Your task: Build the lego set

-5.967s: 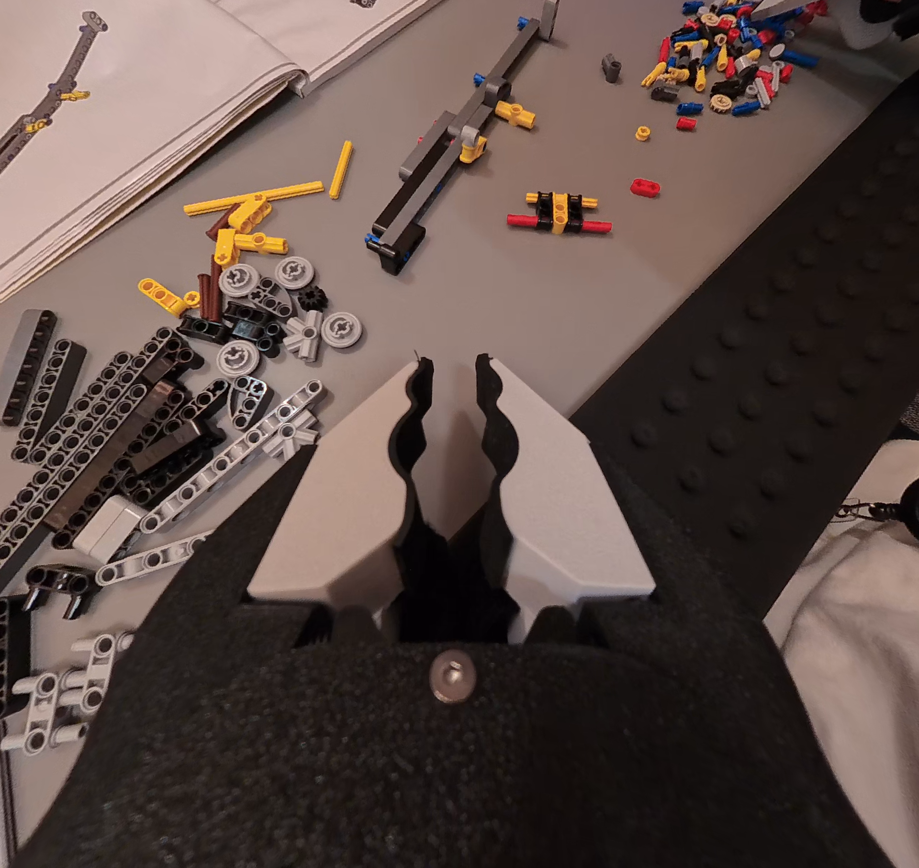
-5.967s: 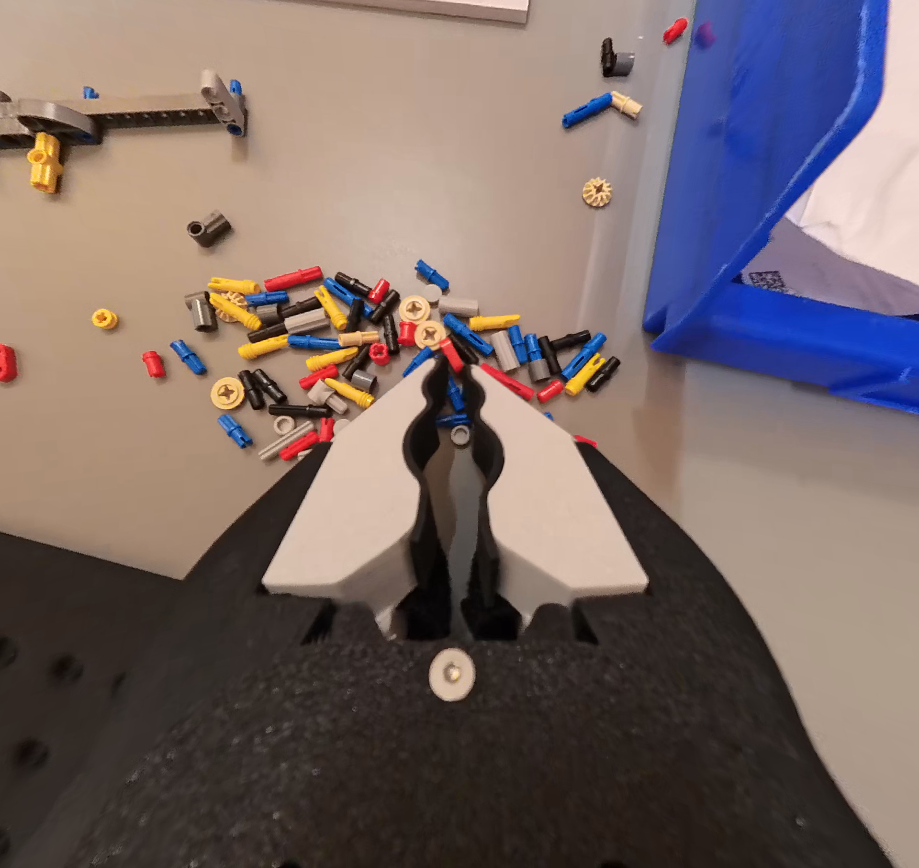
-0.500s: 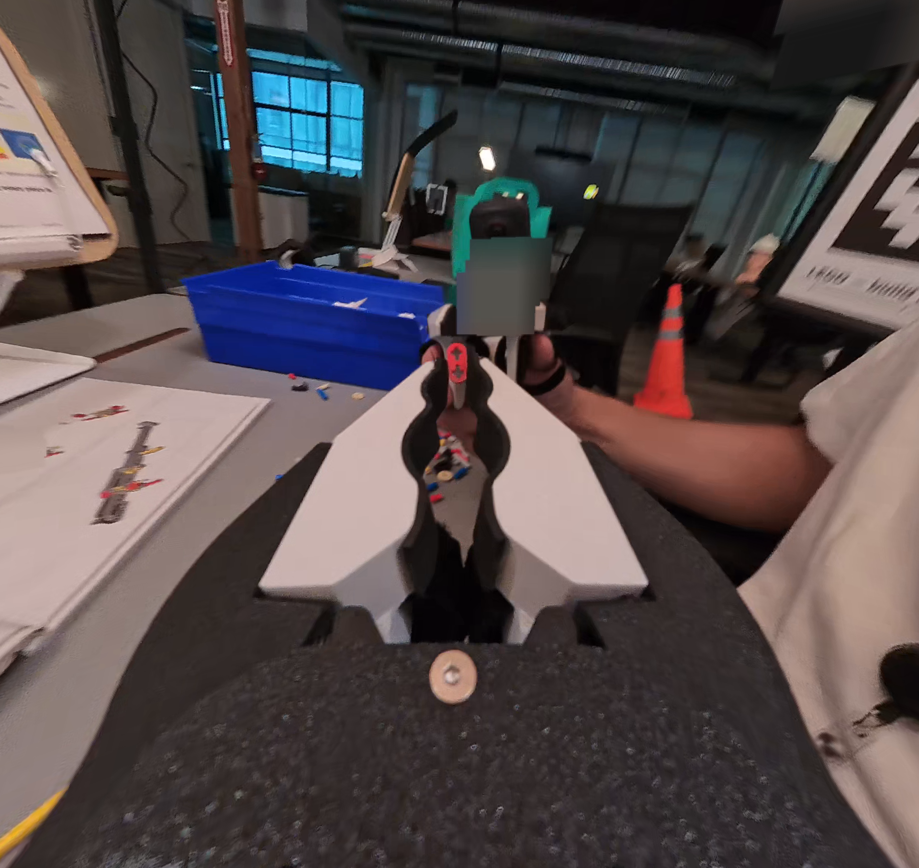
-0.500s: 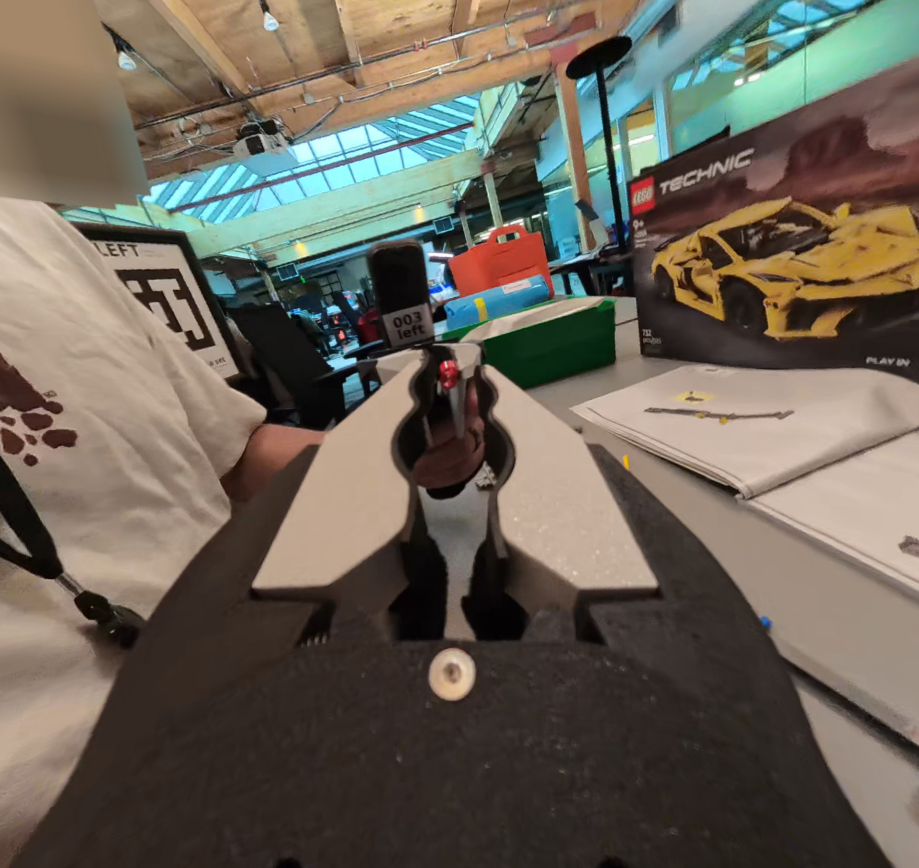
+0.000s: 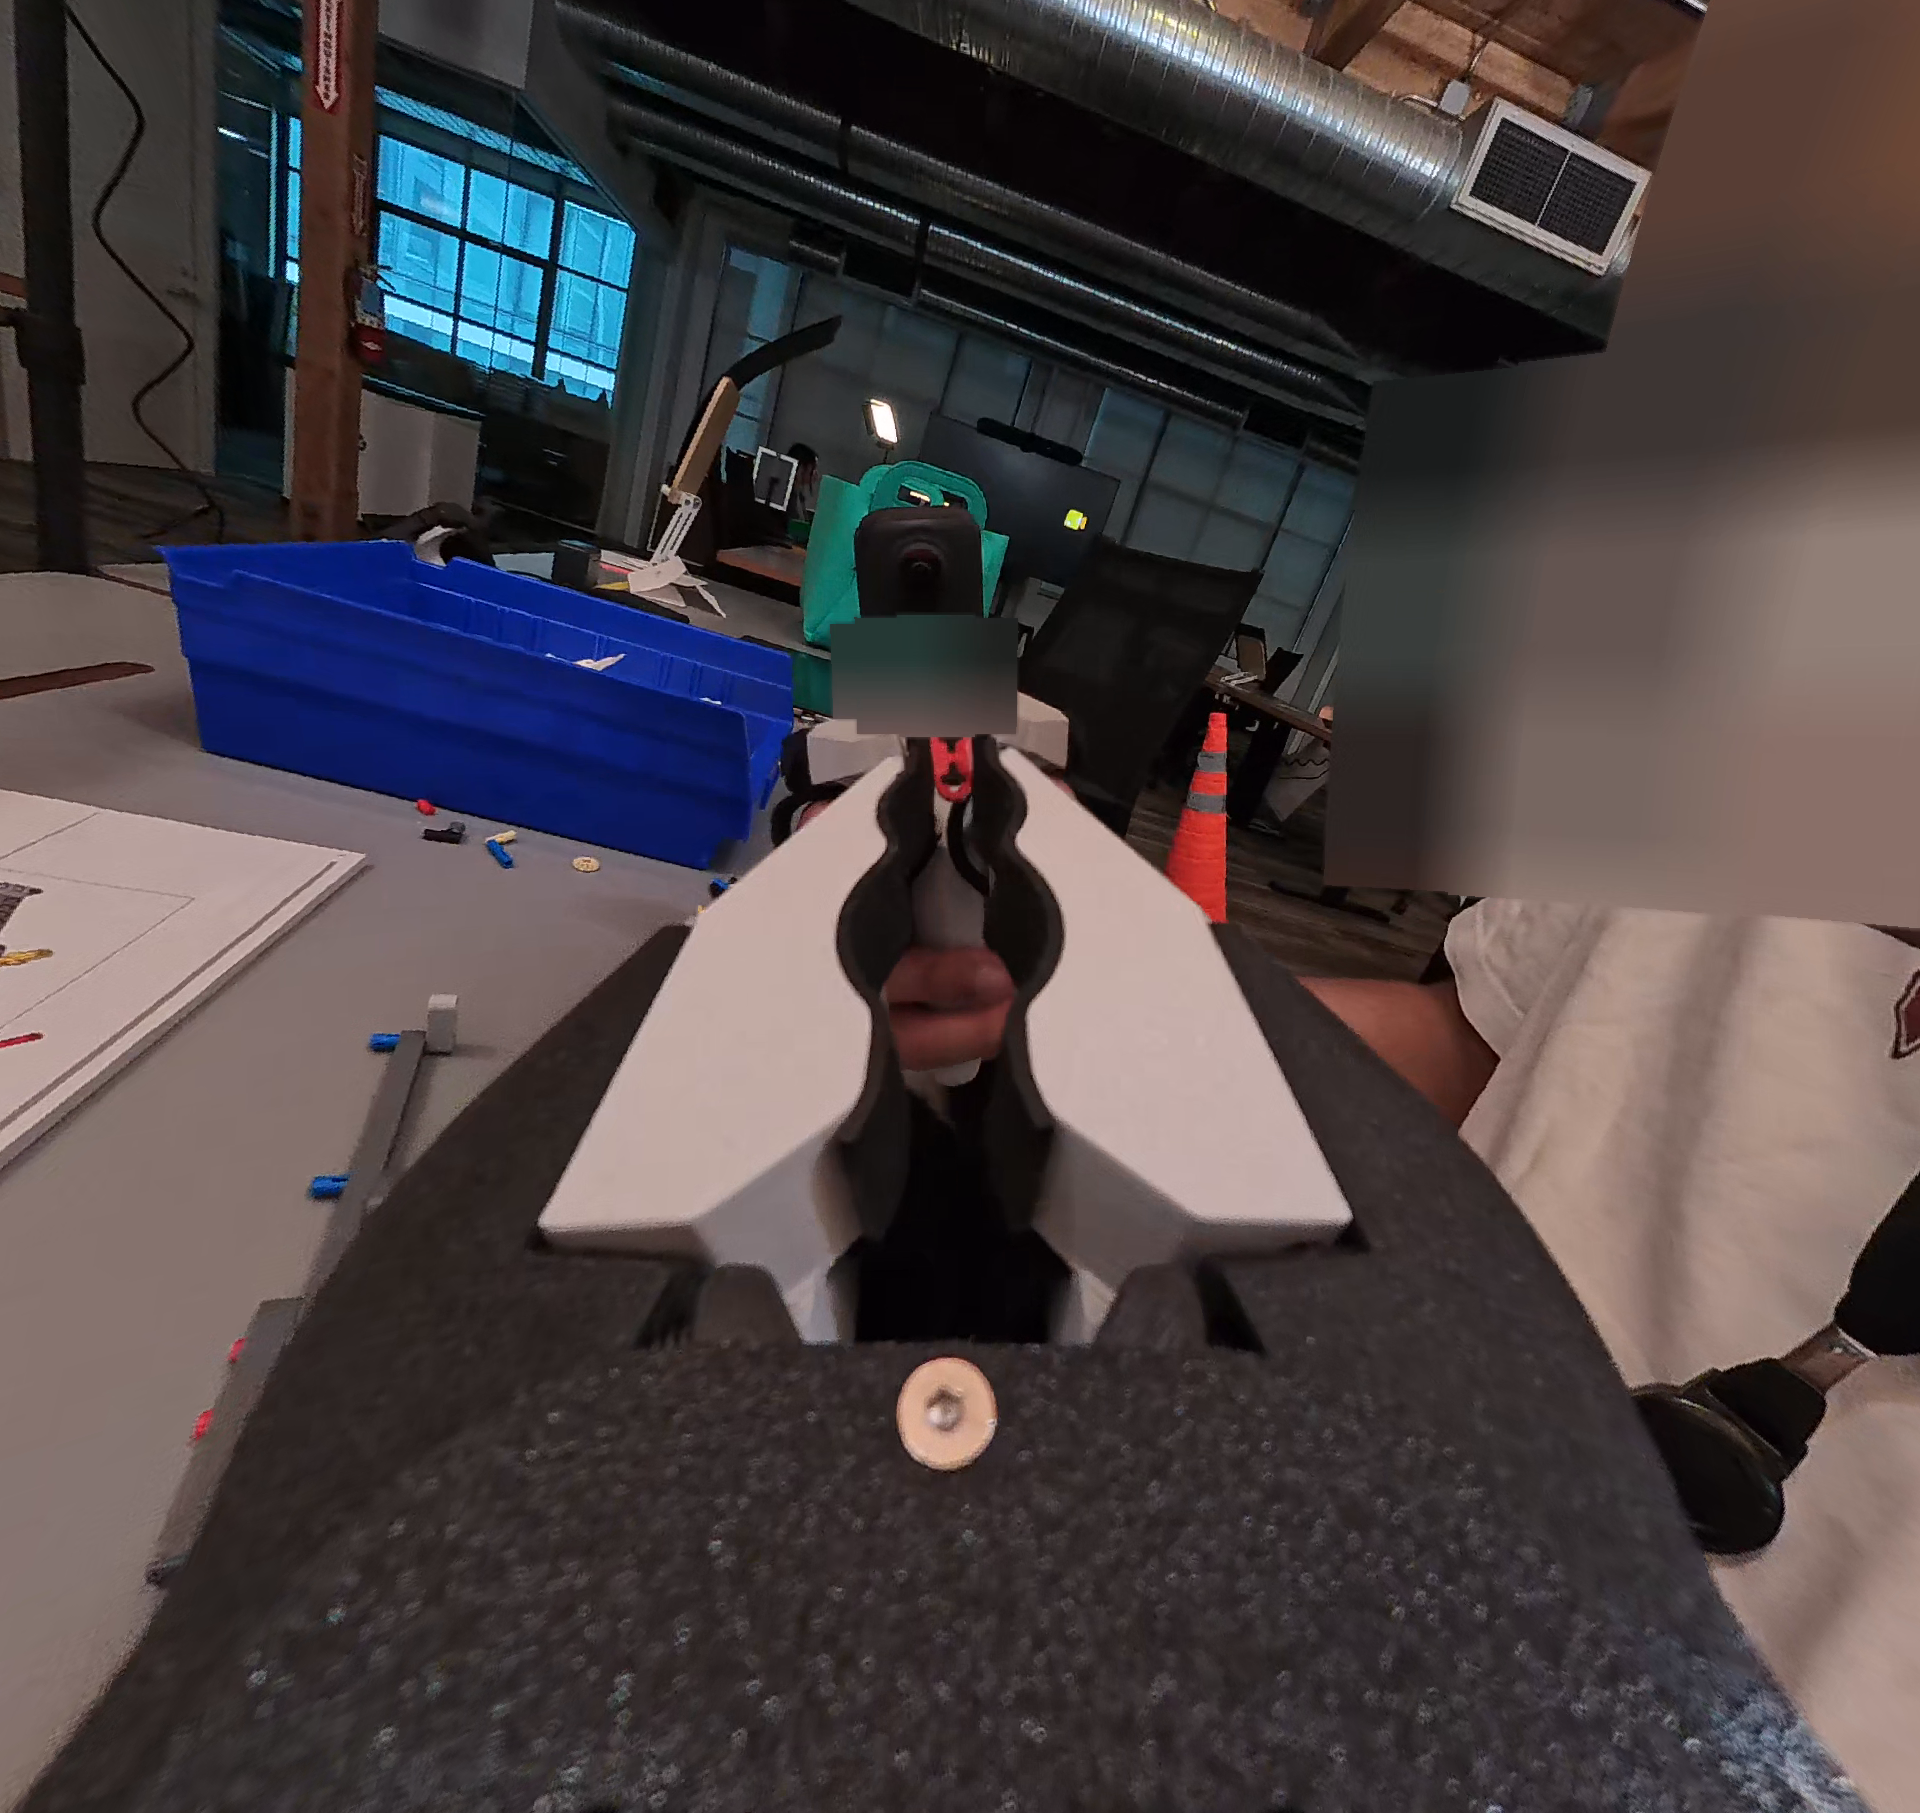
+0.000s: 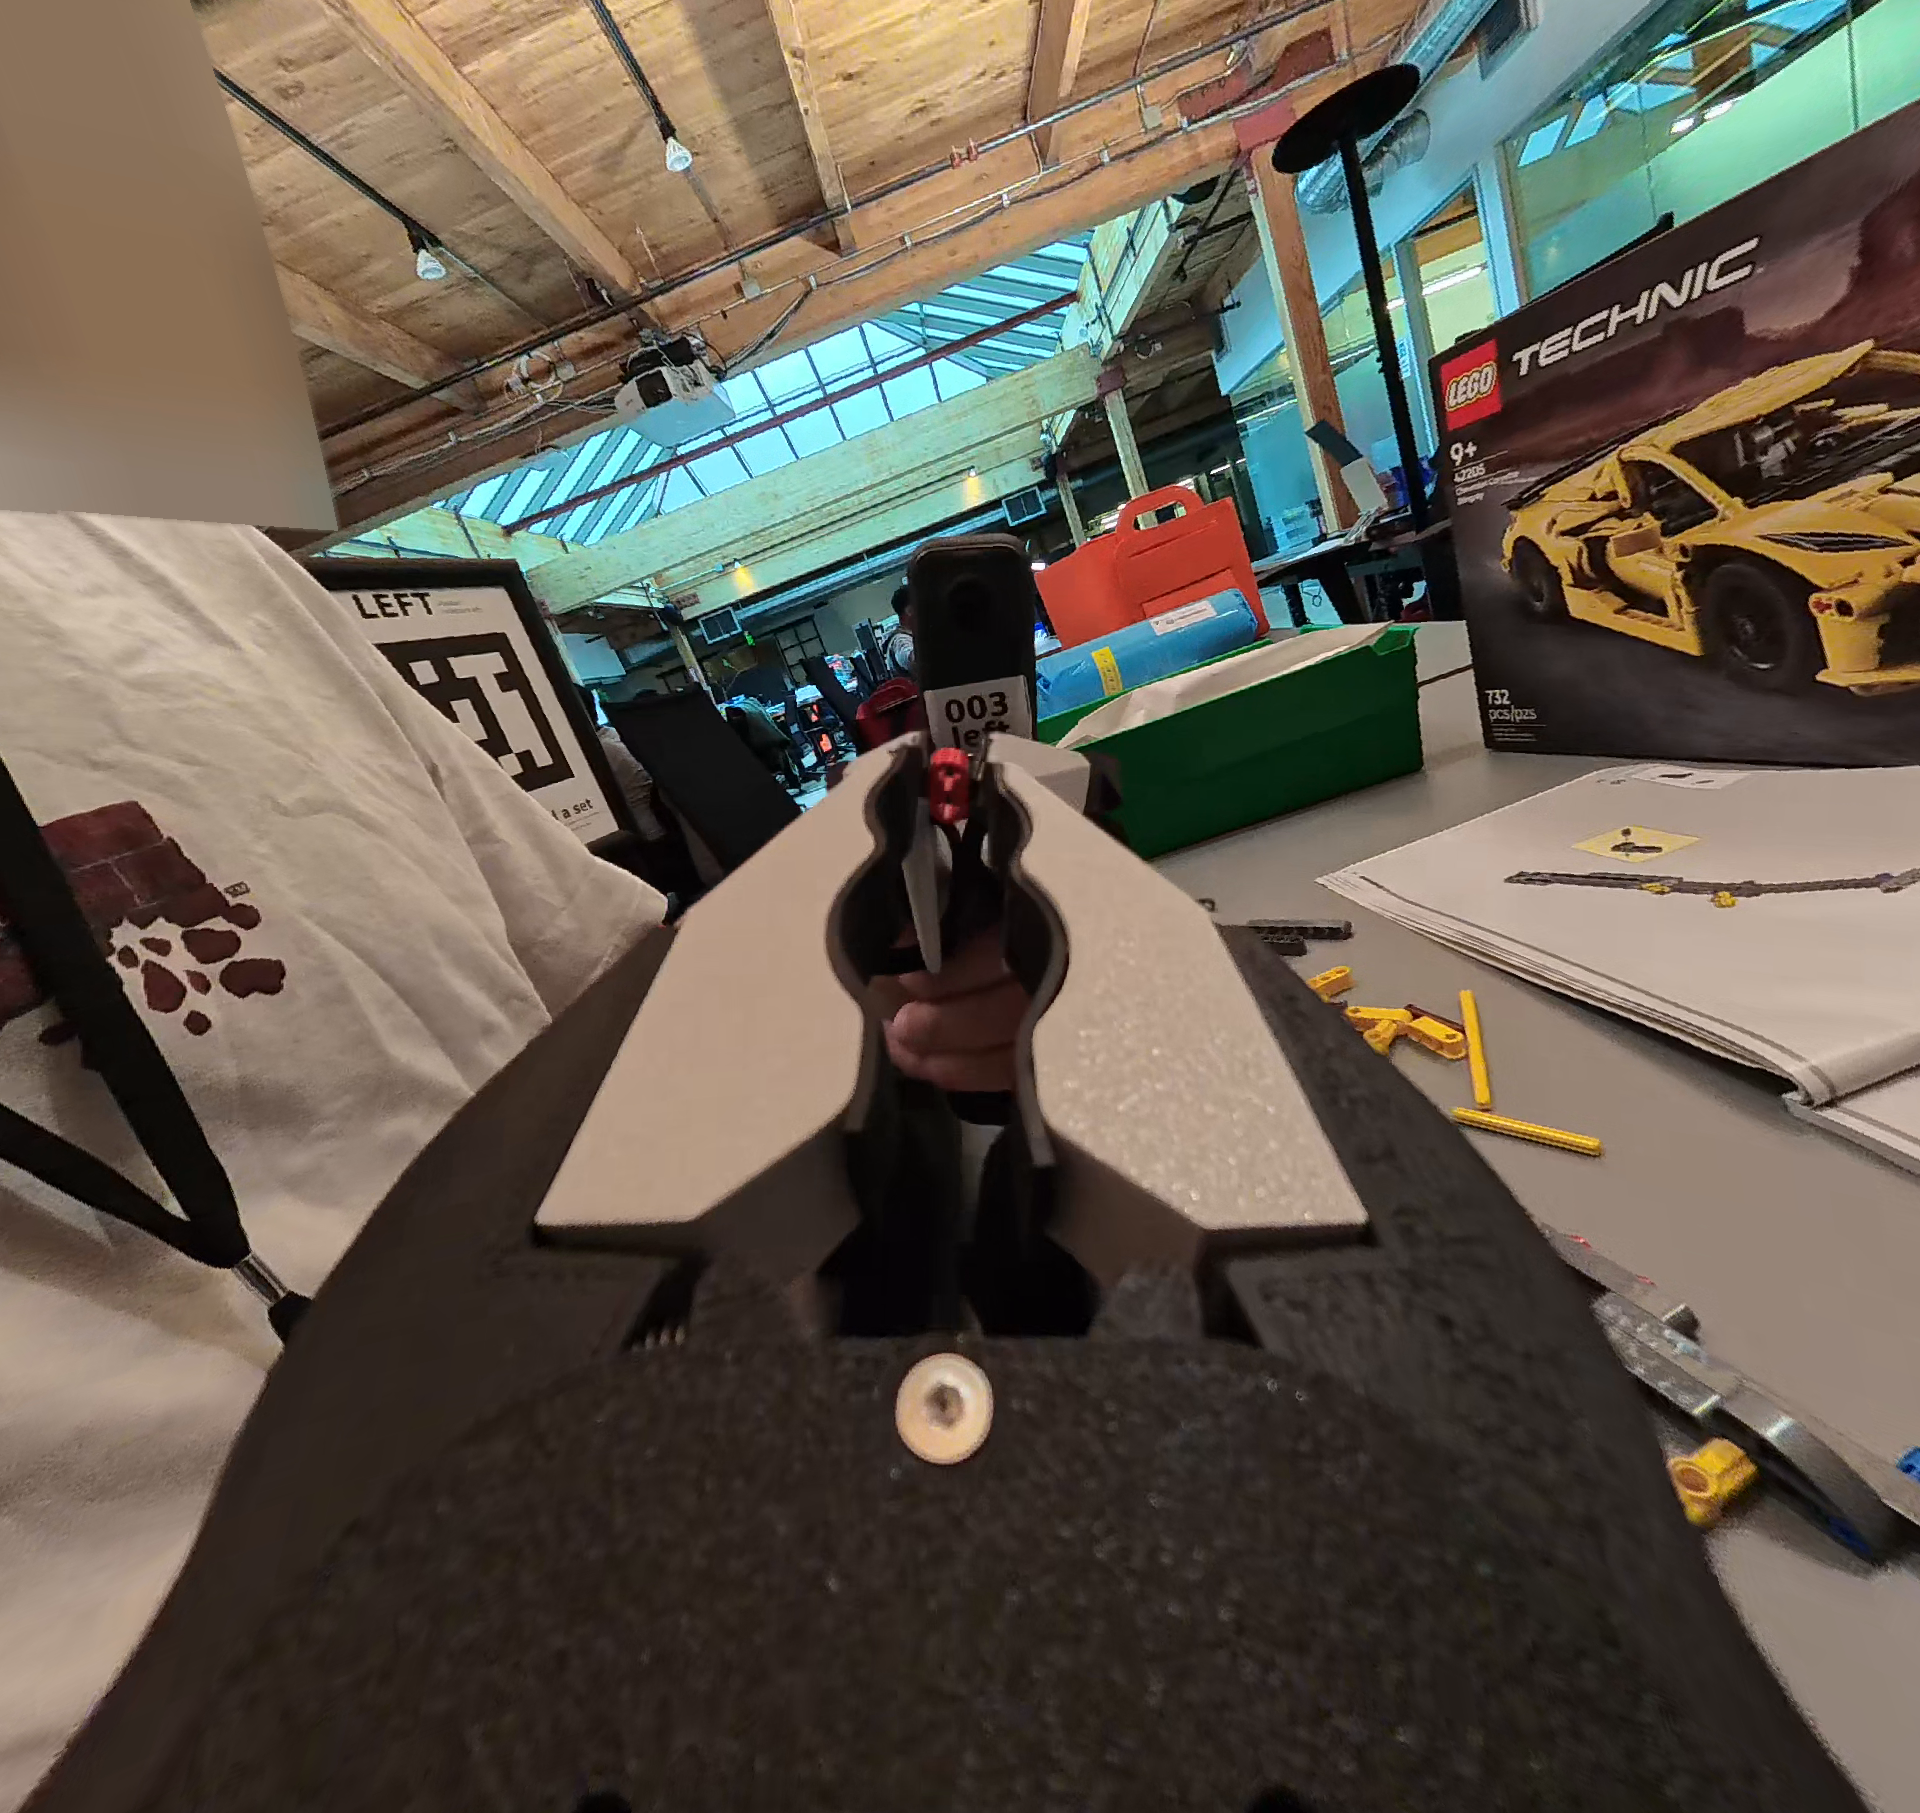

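Both grippers are raised above the grey table and point at each other, tip to tip. My left gripper [image 5: 951,761] is shut on a small red two-hole piece [image 5: 950,771] at its tips. My right gripper [image 6: 948,776] is shut on a small red pin [image 6: 947,792]. The two red pieces meet between the tips; I cannot tell if they are joined. Each view shows the other gripper's grey fingers and the hand holding it just behind the red piece. The long grey beam assembly lies on the table in the left wrist view [image 5: 384,1119] and in the right wrist view [image 6: 1714,1400].
A blue bin [image 5: 468,683] stands at the back with a few loose pins [image 5: 499,849] before it. The open instruction booklet [image 6: 1662,911], yellow axles [image 6: 1475,1046], a green bin [image 6: 1247,724] and the set's box [image 6: 1683,537] lie right. A person's white shirt [image 6: 312,880] is close. My left and right fingertips are right by each other.
Six seconds ago both grippers were over the table, the left open and the right at the pin pile. Now both are lifted, shut on red pieces. In the last half second they drew closer together.
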Action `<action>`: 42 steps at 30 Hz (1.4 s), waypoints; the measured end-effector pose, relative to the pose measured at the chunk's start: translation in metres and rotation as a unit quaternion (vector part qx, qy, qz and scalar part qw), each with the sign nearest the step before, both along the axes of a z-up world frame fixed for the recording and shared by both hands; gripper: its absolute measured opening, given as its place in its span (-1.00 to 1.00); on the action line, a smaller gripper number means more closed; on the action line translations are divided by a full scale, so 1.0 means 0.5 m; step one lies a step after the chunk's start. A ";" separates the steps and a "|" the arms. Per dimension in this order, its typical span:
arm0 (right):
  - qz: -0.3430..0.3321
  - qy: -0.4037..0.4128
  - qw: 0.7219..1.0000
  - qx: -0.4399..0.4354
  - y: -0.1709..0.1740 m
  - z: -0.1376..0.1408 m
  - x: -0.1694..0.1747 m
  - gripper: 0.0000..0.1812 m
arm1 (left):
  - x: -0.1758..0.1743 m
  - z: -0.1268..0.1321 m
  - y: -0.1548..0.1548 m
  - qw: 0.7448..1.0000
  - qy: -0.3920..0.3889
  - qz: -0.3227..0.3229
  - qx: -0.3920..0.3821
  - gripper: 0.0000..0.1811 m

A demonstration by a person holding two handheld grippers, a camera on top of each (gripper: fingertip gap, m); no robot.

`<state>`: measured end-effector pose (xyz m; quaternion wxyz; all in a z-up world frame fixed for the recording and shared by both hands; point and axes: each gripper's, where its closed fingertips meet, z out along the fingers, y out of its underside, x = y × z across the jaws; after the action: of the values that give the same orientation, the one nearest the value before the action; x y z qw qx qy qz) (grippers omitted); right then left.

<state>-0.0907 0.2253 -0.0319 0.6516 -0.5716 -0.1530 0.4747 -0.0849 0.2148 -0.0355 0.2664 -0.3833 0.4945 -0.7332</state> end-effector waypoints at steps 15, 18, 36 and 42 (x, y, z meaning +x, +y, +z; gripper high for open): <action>-0.016 0.057 0.996 -0.065 0.033 -0.022 0.034 -0.94 | 0.023 -0.018 0.039 0.990 0.008 0.119 0.076 -0.79; -0.014 0.082 0.993 -0.083 0.038 -0.026 0.047 -0.94 | 0.029 -0.035 0.049 0.957 -0.002 0.202 0.208 -0.77; -0.001 0.118 0.986 -0.117 0.052 -0.038 0.045 -0.92 | 0.052 -0.056 0.068 0.793 -0.022 0.380 0.475 -0.98; -0.001 0.121 0.985 -0.121 0.056 -0.040 0.045 -0.92 | 0.051 -0.057 0.071 0.792 -0.017 0.386 0.473 -0.98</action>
<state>-0.0684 0.2534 -0.0522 0.5916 -0.5846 -0.0135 0.5550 -0.0593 0.2503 -0.0639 0.6837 -0.3559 0.5861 -0.2499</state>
